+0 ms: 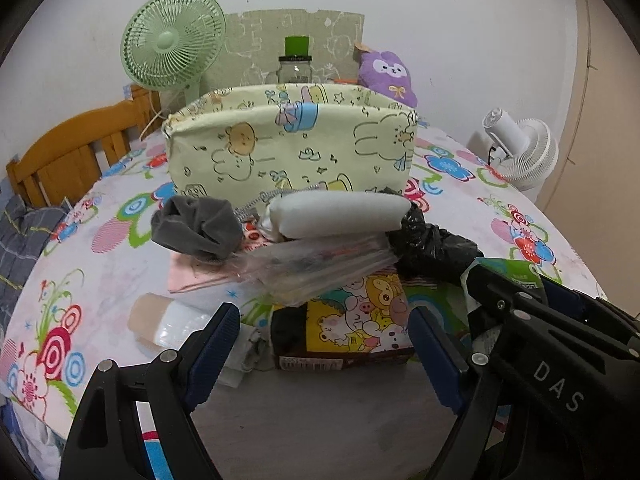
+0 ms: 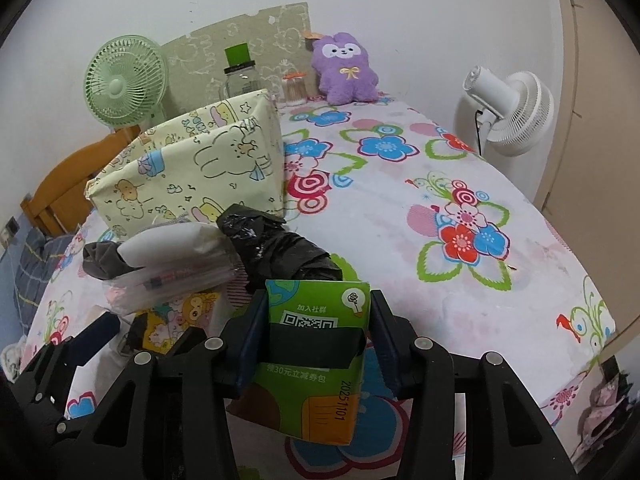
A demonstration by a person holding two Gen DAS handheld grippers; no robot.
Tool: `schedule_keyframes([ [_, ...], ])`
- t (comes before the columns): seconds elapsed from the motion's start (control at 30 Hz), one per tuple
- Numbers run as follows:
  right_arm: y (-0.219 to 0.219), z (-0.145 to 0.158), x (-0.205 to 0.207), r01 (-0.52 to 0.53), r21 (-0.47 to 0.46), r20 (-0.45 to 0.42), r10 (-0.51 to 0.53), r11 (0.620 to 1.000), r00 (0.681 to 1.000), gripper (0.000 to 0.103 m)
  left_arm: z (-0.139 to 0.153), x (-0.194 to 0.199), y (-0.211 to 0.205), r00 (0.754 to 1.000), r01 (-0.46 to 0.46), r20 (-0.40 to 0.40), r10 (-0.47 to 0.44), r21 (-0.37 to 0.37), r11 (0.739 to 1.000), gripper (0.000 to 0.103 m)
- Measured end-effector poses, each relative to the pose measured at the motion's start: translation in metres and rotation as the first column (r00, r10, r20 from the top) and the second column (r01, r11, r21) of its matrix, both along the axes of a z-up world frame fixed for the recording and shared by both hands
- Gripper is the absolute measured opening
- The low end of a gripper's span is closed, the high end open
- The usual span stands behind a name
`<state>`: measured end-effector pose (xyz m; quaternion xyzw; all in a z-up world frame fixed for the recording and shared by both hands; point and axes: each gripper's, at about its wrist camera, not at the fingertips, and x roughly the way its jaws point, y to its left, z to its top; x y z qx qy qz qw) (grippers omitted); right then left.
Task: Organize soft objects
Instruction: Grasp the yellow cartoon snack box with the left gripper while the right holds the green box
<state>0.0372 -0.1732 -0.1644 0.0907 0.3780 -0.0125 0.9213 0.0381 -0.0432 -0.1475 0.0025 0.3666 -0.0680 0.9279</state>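
My right gripper [image 2: 318, 334] is shut on a green tissue pack [image 2: 316, 364] and holds it just above the table. My left gripper [image 1: 324, 344] is open, its fingers on either side of a cartoon-bear tissue pack [image 1: 356, 320] without touching it. A pile lies behind: a grey cloth [image 1: 196, 226], a white soft roll [image 1: 340, 214], a clear plastic bag [image 1: 316, 264] and a black plastic bag [image 1: 432, 240]. A pale yellow fabric storage box [image 1: 292, 140] stands open behind the pile. It also shows in the right wrist view [image 2: 192, 164].
A green fan [image 1: 172, 40], a glass jar [image 1: 295, 66] and a purple plush [image 1: 386, 74] stand at the back by the wall. A white fan [image 1: 520, 152] is off the table's right edge. A wooden bed frame [image 1: 72, 152] is at the left. A flowered cloth [image 2: 440, 200] covers the table.
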Motion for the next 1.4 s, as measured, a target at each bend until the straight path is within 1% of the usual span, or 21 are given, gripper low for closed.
schedule_keyframes([
  [0.27, -0.006, -0.001, -0.002, 0.015, -0.002, -0.002, -0.015, 1.0, 1.0, 0.052, -0.003, -0.002, -0.011, 0.999, 0.04, -0.002, -0.04, 0.006, 0.999, 0.088],
  [0.4, -0.006, -0.005, -0.001, 0.012, 0.0, -0.013, -0.012, 1.0, 1.0, 0.052, -0.007, 0.0, -0.012, 0.999, 0.033, -0.02, -0.033, 0.006, 0.999, 0.087],
  [0.47, -0.005, -0.006, -0.001, 0.007, 0.003, -0.015, -0.006, 1.0, 1.0, 0.052, -0.006, 0.0, -0.01, 1.0, 0.024, -0.019, -0.024, 0.006, 1.0, 0.078],
  [0.73, 0.001, -0.001, -0.004, -0.008, -0.001, -0.001, 0.008, 1.0, 1.0, 0.052, -0.003, -0.003, -0.008, 1.0, 0.016, -0.021, -0.016, -0.001, 1.0, 0.075],
  [1.03, 0.013, 0.016, -0.013, -0.027, -0.016, 0.043, 0.028, 1.0, 0.999, 0.052, 0.015, -0.015, 0.0, 1.0, -0.014, 0.022, 0.014, 0.004, 1.0, 0.075],
  [1.4, 0.028, 0.046, -0.024, -0.062, -0.031, 0.108, 0.065, 0.998, 0.992, 0.052, 0.041, -0.03, 0.011, 0.997, -0.029, 0.074, 0.03, -0.016, 0.999, 0.075],
])
